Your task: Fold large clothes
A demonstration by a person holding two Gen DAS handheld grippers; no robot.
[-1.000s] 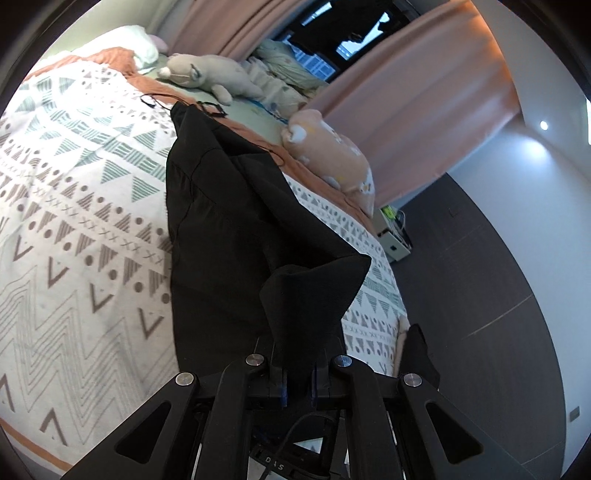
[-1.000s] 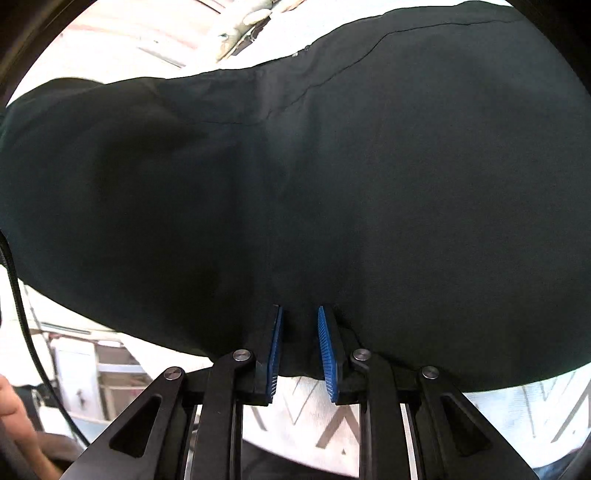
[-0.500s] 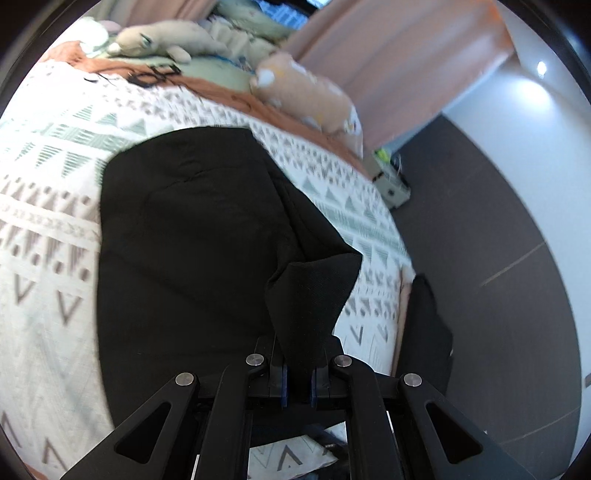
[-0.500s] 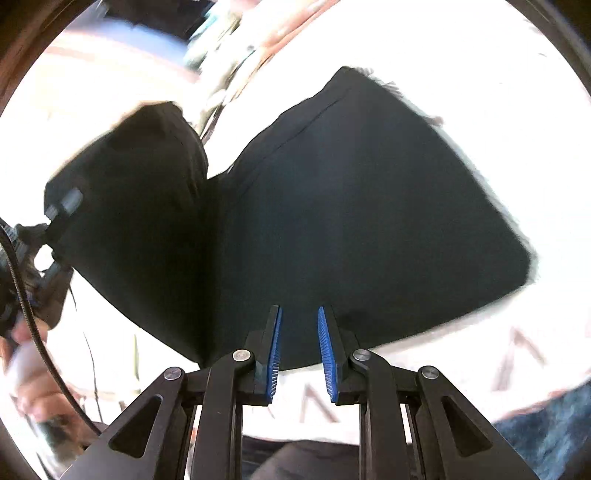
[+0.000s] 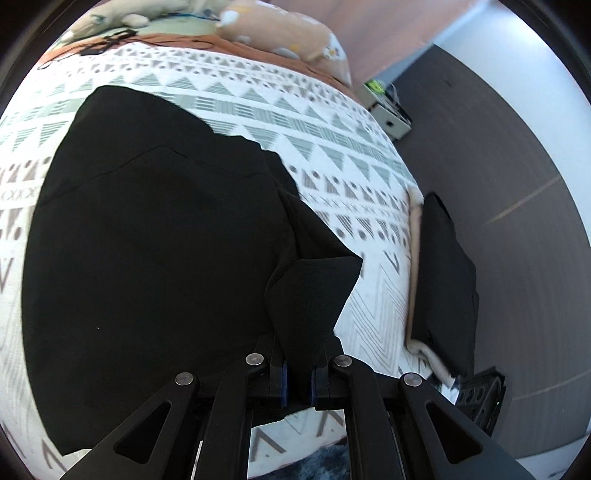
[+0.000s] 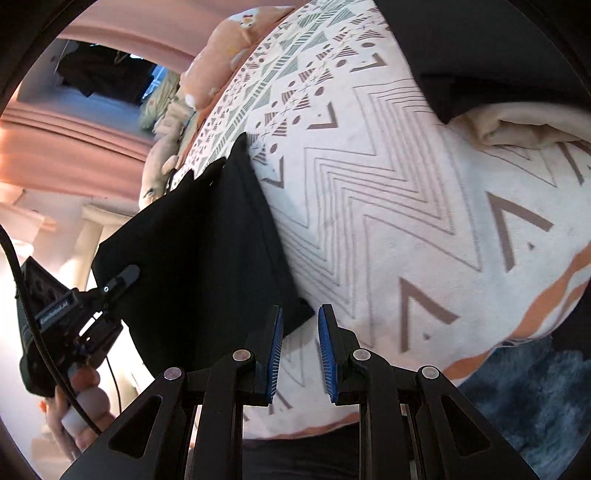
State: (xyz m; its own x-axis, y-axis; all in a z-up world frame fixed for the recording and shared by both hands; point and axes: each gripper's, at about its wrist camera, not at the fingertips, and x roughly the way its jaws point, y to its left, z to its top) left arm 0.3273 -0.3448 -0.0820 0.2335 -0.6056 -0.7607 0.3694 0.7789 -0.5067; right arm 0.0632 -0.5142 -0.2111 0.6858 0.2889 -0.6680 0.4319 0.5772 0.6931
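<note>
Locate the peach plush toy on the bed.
The peach plush toy lies at the top of the left wrist view, beyond the patterned bedspread, beside the pink curtain.

Bed (image 5: 332, 155), patterned cover. Black garment (image 5: 147, 258) spread at centre-left. Folded black pile (image 5: 447, 277) on beige cloth (image 5: 415, 258) at 3 o'clock edge. Plush toys (image 5: 284, 29) at 12.
</note>
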